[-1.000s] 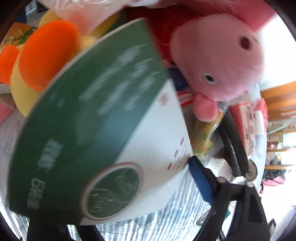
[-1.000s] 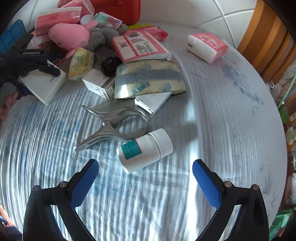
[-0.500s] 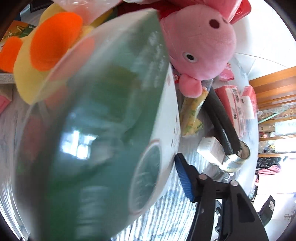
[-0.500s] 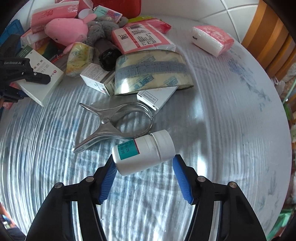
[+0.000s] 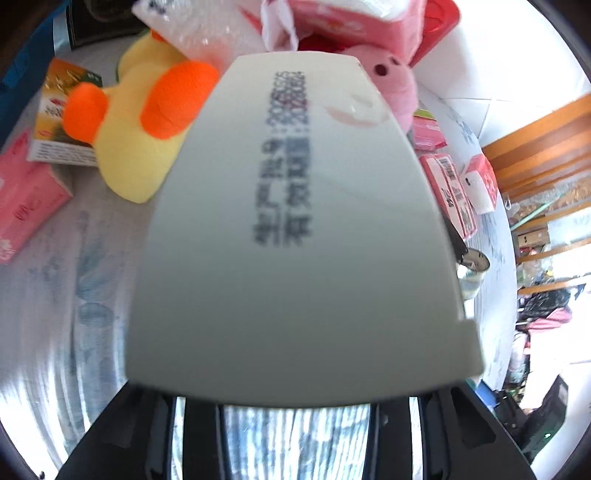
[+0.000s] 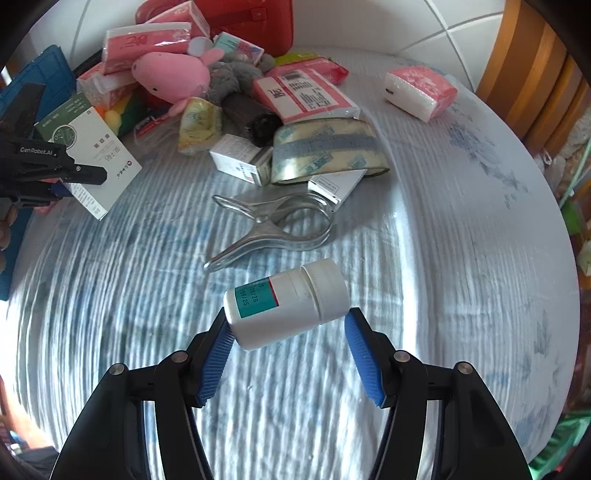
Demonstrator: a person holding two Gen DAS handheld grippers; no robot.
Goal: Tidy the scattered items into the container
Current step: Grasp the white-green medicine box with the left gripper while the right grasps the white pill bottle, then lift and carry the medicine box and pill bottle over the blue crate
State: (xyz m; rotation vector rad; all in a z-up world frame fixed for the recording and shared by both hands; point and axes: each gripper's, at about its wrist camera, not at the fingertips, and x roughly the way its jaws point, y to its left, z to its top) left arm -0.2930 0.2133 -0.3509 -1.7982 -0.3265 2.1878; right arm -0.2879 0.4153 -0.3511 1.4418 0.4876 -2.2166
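A white and green carton [image 5: 295, 229] fills the left wrist view end-on, its white face printed with dark text. My left gripper [image 6: 83, 181] is shut on this carton [image 6: 92, 155] and holds it above the cloth at the left. A white pill bottle [image 6: 286, 302] with a teal label lies crosswise between the blue pads [image 6: 218, 350] of my right gripper [image 6: 288, 321]. That gripper is shut on it, one pad on its base and one on its cap, just above the cloth.
A metal clamp [image 6: 273, 229], a tape roll [image 6: 328, 151], small boxes [image 6: 240, 162], a pink pig plush [image 6: 170, 77], a yellow duck plush [image 5: 136, 147] and pink tissue packs [image 6: 421, 90] lie on the striped cloth. A red case [image 6: 255, 22] stands behind, a blue crate [image 6: 40, 85] at left.
The left jaws closed on the carton and lifted it, turning its white end toward the camera. The right jaws closed from wide open onto the pill bottle and raised it slightly.
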